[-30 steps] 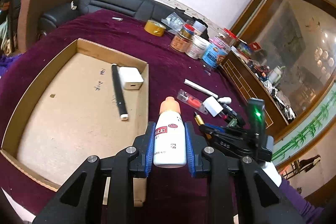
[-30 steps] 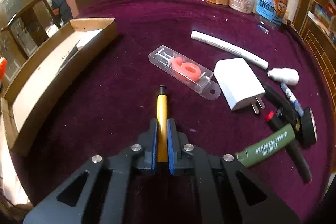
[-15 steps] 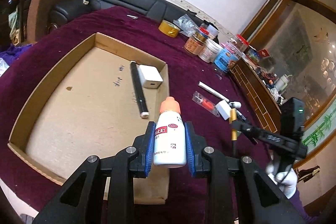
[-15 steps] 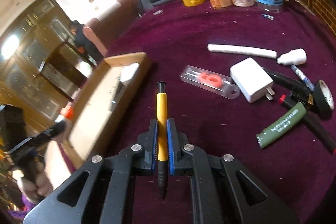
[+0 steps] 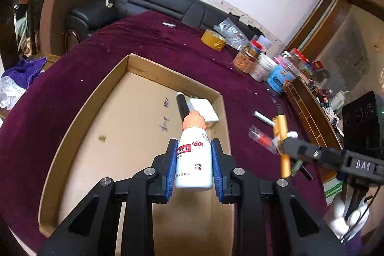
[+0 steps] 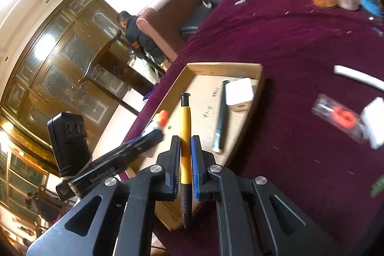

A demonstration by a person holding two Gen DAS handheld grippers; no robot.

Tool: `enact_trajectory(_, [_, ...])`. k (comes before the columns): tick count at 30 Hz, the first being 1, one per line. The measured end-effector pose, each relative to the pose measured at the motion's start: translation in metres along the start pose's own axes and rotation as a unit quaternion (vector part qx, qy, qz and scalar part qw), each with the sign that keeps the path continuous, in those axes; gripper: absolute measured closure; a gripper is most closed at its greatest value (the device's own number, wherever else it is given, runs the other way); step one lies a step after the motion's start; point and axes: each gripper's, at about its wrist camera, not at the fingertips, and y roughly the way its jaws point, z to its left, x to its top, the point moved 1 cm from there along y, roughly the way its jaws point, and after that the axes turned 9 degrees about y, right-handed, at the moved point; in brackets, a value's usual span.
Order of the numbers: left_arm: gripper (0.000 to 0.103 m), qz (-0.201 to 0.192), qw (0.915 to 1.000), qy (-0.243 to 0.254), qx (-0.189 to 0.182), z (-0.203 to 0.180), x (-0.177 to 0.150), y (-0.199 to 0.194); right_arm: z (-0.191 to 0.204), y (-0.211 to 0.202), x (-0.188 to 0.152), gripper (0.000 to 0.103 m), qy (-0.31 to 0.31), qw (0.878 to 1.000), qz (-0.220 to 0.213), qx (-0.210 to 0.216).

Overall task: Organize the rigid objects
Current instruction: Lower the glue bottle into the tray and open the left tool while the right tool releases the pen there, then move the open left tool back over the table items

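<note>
- the left gripper (image 5: 194, 166) has its jaws clamped on a white bottle (image 5: 194, 161) with an orange cap. the bottle stands up between the blue pads, cap pointing away from the hand, its long axis along the fingers.
- the bottle hangs over the near end of the cardboard tray (image 5: 84, 112), inside its right wall; the open tray floor lies ahead of and below the jaws, so by my reading the coming move is a short way forward and down.
- the right gripper (image 6: 185, 160) has its jaws shut on a yellow pen (image 6: 185, 136). the pen runs along the fingers, its black clip end out ahead and its dark tip trailing back under the jaws.
- in the right wrist view the pen sits above the tray's near corner, its front end pointing over the tray floor; the left hand looks further in over the tray than the right.
- already in the tray: a black marker (image 6: 222, 116) lying lengthwise and a white block (image 6: 239, 91) just beside it at the far end. the ground nearer the jaws is bare.
- the bottle is smooth white plastic with red print on its label; the pen is slim, yellow-bodied with black ends.
- left out on the dark red cloth of the table (image 6: 300, 44): a clear packet with a red piece (image 6: 340, 115), a white tube (image 6: 357, 77), and more.
</note>
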Motion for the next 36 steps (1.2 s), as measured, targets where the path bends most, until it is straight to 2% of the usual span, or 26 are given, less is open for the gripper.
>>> enact_trajectory(3, [0.08,0.015,0.9997,-0.013,0.012,0.015,0.018,0.019,-0.002,0.034,0.013,0.096,0.012,1.0,0.014,-0.02])
enact_trajectory(9, [0.08,0.067,0.9957,-0.063,0.013,0.047,0.029,0.062,-0.016,0.092,0.036,0.096,0.038,0.997,0.039,-0.061])
enact_trajectory(15, [0.08,0.073,0.9938,-0.082,0.014,0.059,0.028,0.074,-0.018,0.117,0.051,0.096,0.033,0.994,0.048,-0.092])
enact_trajectory(18, [0.077,0.064,0.9945,-0.082,0.013,0.059,0.027,0.07,-0.023,0.119,0.057,0.096,0.045,0.993,0.044,-0.099])
enact_trajectory(20, [0.065,0.056,0.9949,-0.083,0.015,0.059,0.028,0.065,-0.023,0.119,0.06,0.095,0.045,0.993,0.04,-0.103])
enact_trajectory(25, [0.063,0.025,0.9966,-0.074,0.025,0.055,0.032,0.041,-0.02,0.091,0.058,0.095,0.04,0.994,0.013,-0.097])
enact_trajectory(28, [0.059,0.002,0.9975,-0.062,0.034,0.046,0.031,0.021,-0.013,0.054,0.049,0.093,0.008,0.994,-0.019,-0.111])
enact_trajectory(31, [0.054,-0.023,0.9979,-0.051,0.034,0.03,0.027,-0.001,-0.01,0.013,0.035,0.07,-0.026,0.989,-0.06,-0.136])
enact_trajectory(32, [0.051,-0.029,0.998,-0.046,0.031,0.022,0.025,-0.008,-0.011,-0.005,0.028,0.058,-0.037,0.985,-0.081,-0.149])
enact_trajectory(33, [0.048,-0.034,0.9981,-0.043,0.028,0.015,0.024,-0.012,-0.013,-0.018,0.023,0.052,-0.046,0.981,-0.096,-0.16])
enact_trajectory(36, [0.042,-0.048,0.9985,-0.023,0.011,-0.022,0.014,-0.025,-0.022,-0.068,0.0,0.052,-0.069,0.964,-0.154,-0.203])
